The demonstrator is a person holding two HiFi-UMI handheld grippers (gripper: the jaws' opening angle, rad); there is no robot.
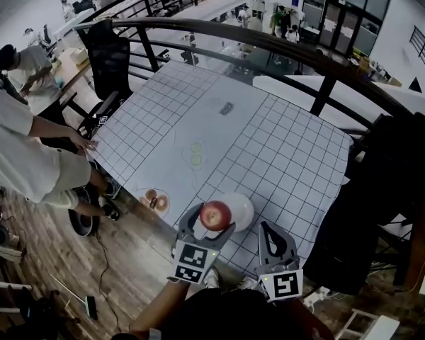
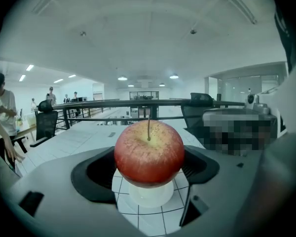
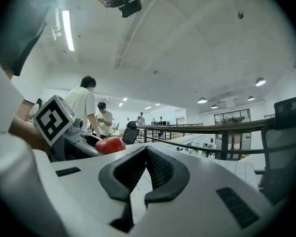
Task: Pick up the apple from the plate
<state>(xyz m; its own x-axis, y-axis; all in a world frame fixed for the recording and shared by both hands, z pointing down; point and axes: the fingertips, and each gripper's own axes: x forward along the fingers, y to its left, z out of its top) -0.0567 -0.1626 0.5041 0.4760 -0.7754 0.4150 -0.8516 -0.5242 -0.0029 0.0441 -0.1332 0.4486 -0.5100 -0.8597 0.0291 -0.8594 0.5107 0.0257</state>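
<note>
A red apple [image 1: 215,215] with a yellow top [image 2: 149,152] sits between the jaws of my left gripper [image 1: 211,218], which is shut on it. The black pads [image 2: 96,174] press its two sides. It hangs just above a small white plate [image 1: 242,208], which shows under it in the left gripper view [image 2: 149,195]. My right gripper [image 1: 266,228] hovers to the right at the table's near edge. Its jaws [image 3: 146,150] meet at the tips with nothing between them. The right gripper view also catches the apple [image 3: 108,144] to its left.
The white gridded table [image 1: 283,154] carries a plate of brown doughnuts [image 1: 154,201] at its near left edge, two green slices [image 1: 195,153] mid-table and a small dark object [image 1: 226,108] farther back. A dark railing [image 1: 269,44] curves behind. People [image 1: 28,154] stand at the left.
</note>
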